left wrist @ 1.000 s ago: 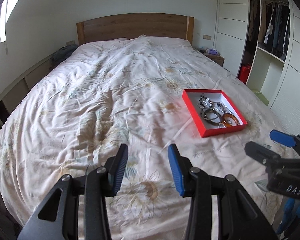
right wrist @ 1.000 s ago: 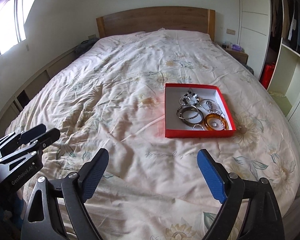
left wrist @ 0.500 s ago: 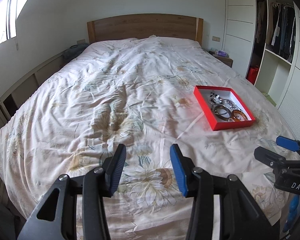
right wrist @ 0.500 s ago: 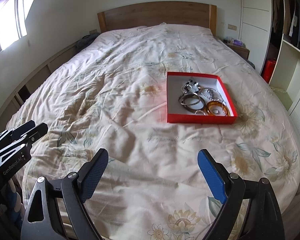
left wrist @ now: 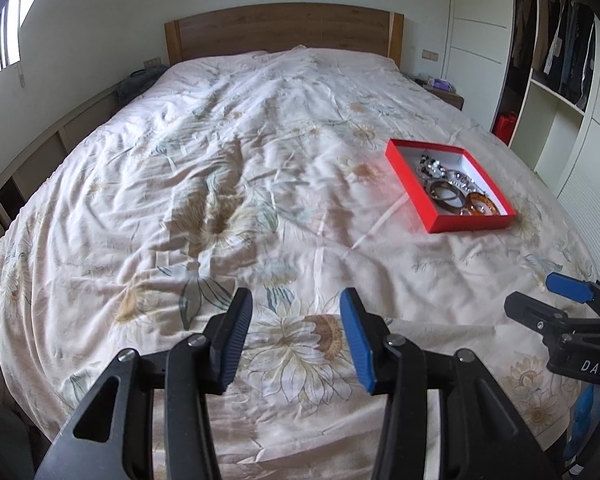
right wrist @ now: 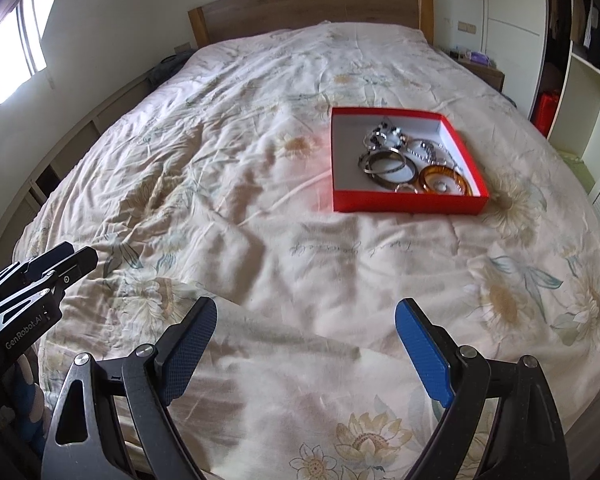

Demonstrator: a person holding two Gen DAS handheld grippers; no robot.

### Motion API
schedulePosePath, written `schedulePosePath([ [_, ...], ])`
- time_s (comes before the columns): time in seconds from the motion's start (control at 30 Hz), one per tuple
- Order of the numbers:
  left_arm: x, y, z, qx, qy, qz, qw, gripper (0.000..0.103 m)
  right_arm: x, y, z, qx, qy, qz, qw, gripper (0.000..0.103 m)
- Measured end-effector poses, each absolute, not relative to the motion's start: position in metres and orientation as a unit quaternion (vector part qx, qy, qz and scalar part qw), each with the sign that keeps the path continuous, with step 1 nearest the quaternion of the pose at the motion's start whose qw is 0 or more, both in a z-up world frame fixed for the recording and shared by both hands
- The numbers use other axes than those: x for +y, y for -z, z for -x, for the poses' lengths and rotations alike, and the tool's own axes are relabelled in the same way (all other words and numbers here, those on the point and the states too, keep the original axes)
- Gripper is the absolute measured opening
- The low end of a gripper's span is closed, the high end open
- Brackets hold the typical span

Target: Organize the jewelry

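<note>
A red shallow box (left wrist: 419, 188) (right wrist: 404, 202) lies on the right side of the bed and holds several bangles, rings and chains, among them an amber bangle (left wrist: 482, 205) (right wrist: 444, 179) and dark metal bangles (right wrist: 388, 164). My left gripper (left wrist: 296, 336) is open and empty, over the foot of the bed, well short and left of the box. My right gripper (right wrist: 304, 344) is open wide and empty, also over the foot of the bed, short of the box. Each gripper shows at the edge of the other's view, the right one (left wrist: 548, 300) and the left one (right wrist: 66, 258).
The bed (left wrist: 236, 160) has a rumpled floral duvet and a wooden headboard (left wrist: 284, 28). An open wardrobe with hanging clothes (left wrist: 560, 52) stands to the right, with a nightstand (left wrist: 444, 94) by it. A low shelf runs along the left wall under a window.
Both grippers have pulled back toward the foot of the bed, so the box sits farther away in both views. Both stay open and empty.
</note>
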State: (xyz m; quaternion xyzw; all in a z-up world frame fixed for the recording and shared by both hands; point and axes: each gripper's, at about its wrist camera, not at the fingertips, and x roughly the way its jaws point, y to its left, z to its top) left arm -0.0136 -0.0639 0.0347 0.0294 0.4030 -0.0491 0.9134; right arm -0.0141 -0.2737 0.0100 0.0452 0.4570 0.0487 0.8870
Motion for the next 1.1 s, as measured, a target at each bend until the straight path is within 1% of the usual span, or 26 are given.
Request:
schedulePosePath([
  [0.57, -0.065, -0.009, 0.001, 0.434, 0.057, -0.027, 0.899, 0.044, -0.273, 0.013, 0.002, 0.483, -0.049, -0.047, 0.873, 0.090],
  [1.1, -0.064, -0.007, -0.001, 0.433, 0.054, -0.028, 0.899, 0.044, -0.274, 0.015, 0.001, 0.485, -0.048, -0.045, 0.872, 0.090],
])
